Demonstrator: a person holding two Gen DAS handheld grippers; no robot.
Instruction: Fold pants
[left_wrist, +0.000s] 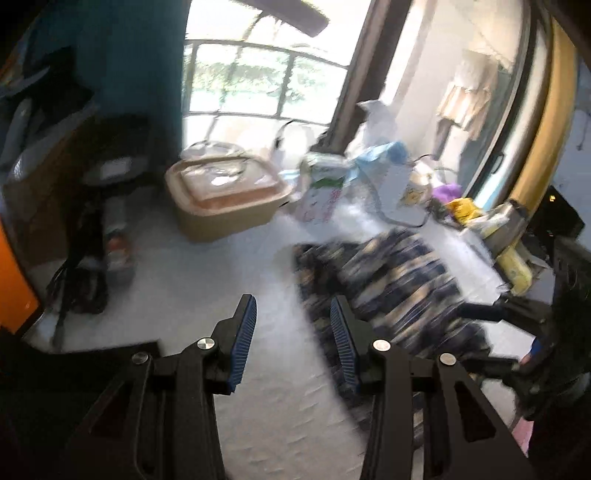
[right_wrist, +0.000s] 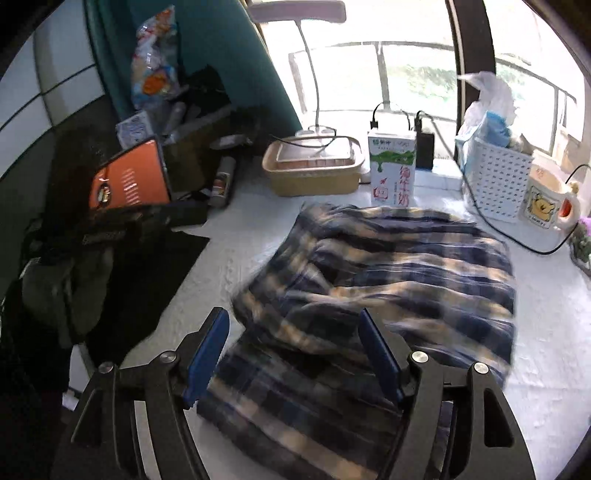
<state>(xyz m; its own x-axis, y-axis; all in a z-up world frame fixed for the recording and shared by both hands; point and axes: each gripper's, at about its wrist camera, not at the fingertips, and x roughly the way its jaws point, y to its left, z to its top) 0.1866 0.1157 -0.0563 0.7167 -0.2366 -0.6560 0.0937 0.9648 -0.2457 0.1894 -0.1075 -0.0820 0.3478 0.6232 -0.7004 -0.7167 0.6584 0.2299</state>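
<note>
The plaid pants (right_wrist: 388, 280) lie in a folded heap on the white table (right_wrist: 236, 229), with blue, dark and cream stripes. Part of the cloth is folded over on top, and a lower layer sticks out toward the camera. The right gripper (right_wrist: 295, 354) hangs just over the near edge of the pants. Its two blue pads (right_wrist: 207, 354) stand wide apart, with cloth showing between them, but they do not squeeze it. In the left wrist view, the left gripper (left_wrist: 293, 343) is over the bare white table beside the pants (left_wrist: 391, 280). Its jaws are partly open and hold nothing. The right pad of this gripper sits close to the edge of the cloth, but the picture is too blurry to tell if it touches. The right gripper (left_wrist: 491, 339) shows at the far right of that view, above the pants. Behind the pants stands a milk carton (right_wrist: 392, 170) with green and red print. Next to it is a tan tub (right_wrist: 314, 173) with a clear lid. A white basket (right_wrist: 498, 181) and a mug with a yellow bear (right_wrist: 546, 203) stand to the right. An orange screen (right_wrist: 129, 181) glows on the left, near a black mat (right_wrist: 155, 280).
</note>
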